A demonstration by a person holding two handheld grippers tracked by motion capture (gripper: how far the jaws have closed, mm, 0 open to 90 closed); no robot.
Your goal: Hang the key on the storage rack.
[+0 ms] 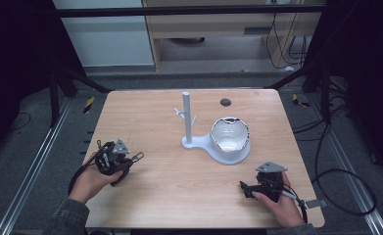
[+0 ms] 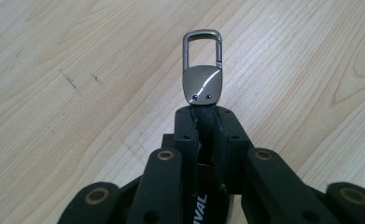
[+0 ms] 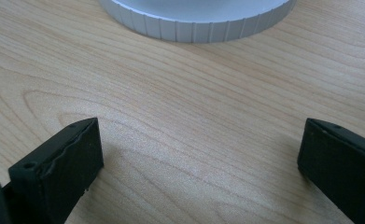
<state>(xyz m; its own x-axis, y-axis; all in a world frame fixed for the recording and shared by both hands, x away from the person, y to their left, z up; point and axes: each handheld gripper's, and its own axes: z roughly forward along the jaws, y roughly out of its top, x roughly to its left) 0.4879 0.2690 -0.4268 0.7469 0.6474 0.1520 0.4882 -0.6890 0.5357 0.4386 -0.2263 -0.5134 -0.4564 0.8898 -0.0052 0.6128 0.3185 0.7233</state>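
The left gripper (image 1: 130, 158), near the left edge of the tabletop (image 1: 150, 196), has its fingers (image 2: 185, 133) pinching the dark strap of a key ring (image 2: 202, 70), whose metal clasp sticks out past the tips above the wood. The right gripper (image 1: 243, 188) sits near the right front corner with its fingers (image 3: 61, 168) spread wide and nothing between them. A white stand (image 1: 188, 122) with a post, pegs and a round dish stands between the two grippers, farther back.
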